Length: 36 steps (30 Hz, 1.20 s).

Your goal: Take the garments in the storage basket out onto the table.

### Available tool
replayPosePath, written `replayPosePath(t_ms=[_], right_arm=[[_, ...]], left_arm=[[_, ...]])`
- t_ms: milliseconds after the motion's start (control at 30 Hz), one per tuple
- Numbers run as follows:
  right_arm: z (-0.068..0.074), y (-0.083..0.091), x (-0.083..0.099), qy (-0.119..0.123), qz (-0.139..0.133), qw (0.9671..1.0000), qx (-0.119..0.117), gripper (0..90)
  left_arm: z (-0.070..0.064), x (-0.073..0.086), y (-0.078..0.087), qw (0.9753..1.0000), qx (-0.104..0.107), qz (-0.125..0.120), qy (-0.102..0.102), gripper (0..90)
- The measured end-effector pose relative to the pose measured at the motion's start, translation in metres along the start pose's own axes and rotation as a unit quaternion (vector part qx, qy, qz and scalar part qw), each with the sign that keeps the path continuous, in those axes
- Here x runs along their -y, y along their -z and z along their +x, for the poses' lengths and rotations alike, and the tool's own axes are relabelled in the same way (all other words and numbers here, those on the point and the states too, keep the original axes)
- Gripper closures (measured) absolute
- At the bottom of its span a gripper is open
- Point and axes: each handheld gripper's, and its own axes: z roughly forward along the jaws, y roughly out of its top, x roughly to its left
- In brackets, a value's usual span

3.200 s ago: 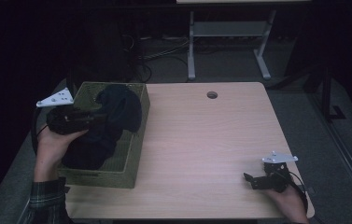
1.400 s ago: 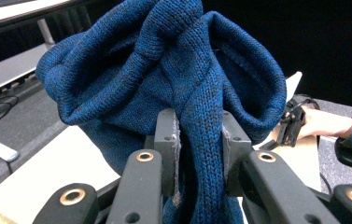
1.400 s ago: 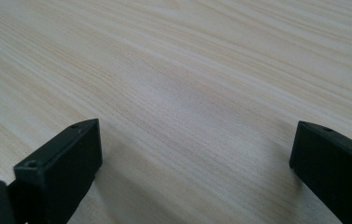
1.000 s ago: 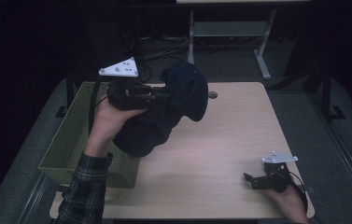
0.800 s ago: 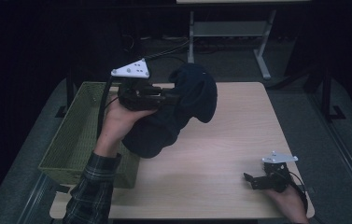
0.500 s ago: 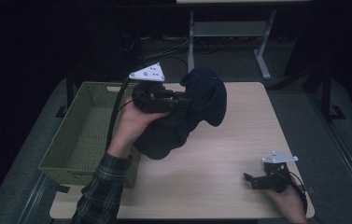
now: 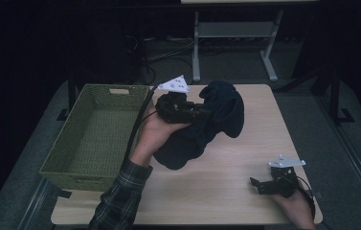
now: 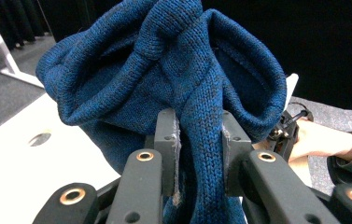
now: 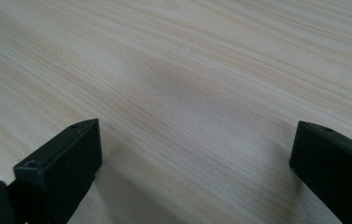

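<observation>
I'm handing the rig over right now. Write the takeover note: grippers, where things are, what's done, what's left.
Left gripper: shut on a fold of the blue knit sweater, held up over the table.
Right gripper: open, resting low on the table's near right corner, nothing between its jaws.
Green woven basket: at the table's left edge, nothing inside.
Done: sweater is out of the basket.
Left: probably lower it onto the open tabletop and release; the right gripper could help spread it.

Dark lab: black curtains [image 7: 34,43], floor cables [image 7: 168,52].
</observation>
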Motion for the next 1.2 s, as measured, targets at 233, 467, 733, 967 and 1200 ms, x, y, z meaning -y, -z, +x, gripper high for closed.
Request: replayPosePath(t_ms=[233,467,733,967,1200], right_arm=[[0.000,0.000,0.000,0.001,-0.001,1.0000,0.000,1.9],[0.000,0.000,0.000,0.001,-0.001,1.0000,0.000,1.9],[0.000,0.000,0.000,0.000,-0.001,1.0000,0.000,1.9],[0.000,0.000,0.000,0.002,-0.001,1.0000,0.001,1.9],[0.000,0.000,0.000,0.000,0.000,1.0000,0.000,1.9]], left_arm=[[0.002,0.016,-0.032,0.9997,0.003,0.021,0.015,73.5],[0.007,0.031,-0.056,0.9986,0.007,0.042,0.032,73.5],[0.016,0.047,-0.081,0.9969,-0.003,0.058,0.052,73.4],[0.023,0.061,-0.100,0.9945,-0.014,0.085,0.060,73.2],[0.032,0.075,-0.117,0.9905,-0.033,0.115,0.067,72.7]])
